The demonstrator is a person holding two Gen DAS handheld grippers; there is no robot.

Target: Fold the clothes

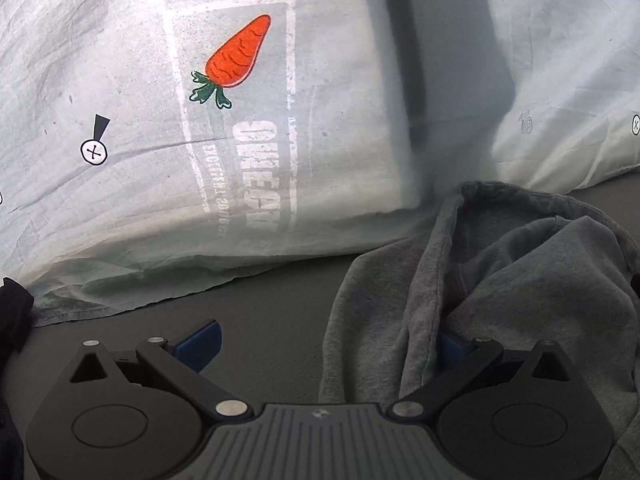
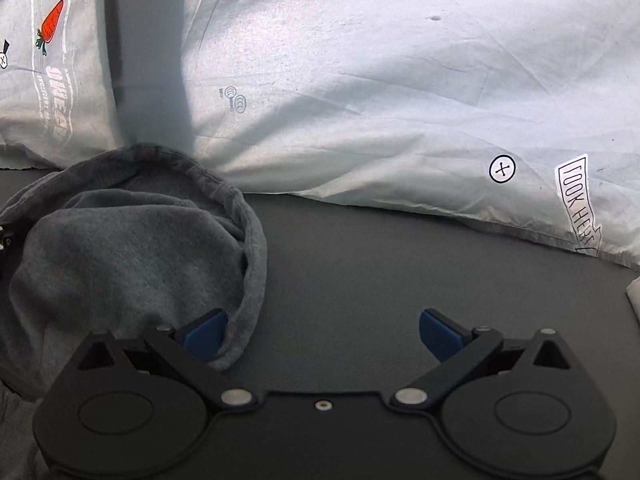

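Observation:
A grey sweatshirt-like garment [image 1: 500, 280] lies crumpled on the dark grey surface [image 1: 260, 304]. In the left wrist view it fills the lower right, and my left gripper [image 1: 328, 344] is open with the cloth's edge draped between the jaws and over the right finger. In the right wrist view the same garment [image 2: 120, 248] lies at the left. My right gripper [image 2: 320, 334] is open, its left fingertip [image 2: 204, 336] touching the garment's hem, the right fingertip over bare surface.
Two pale pillows lean behind the garment: one with a carrot print [image 1: 236, 52] at the left, another [image 2: 400, 100] at the right with a "look here" label [image 2: 576, 204]. A dark gap [image 1: 408, 60] separates them. Something black [image 1: 12, 316] sits at the far left.

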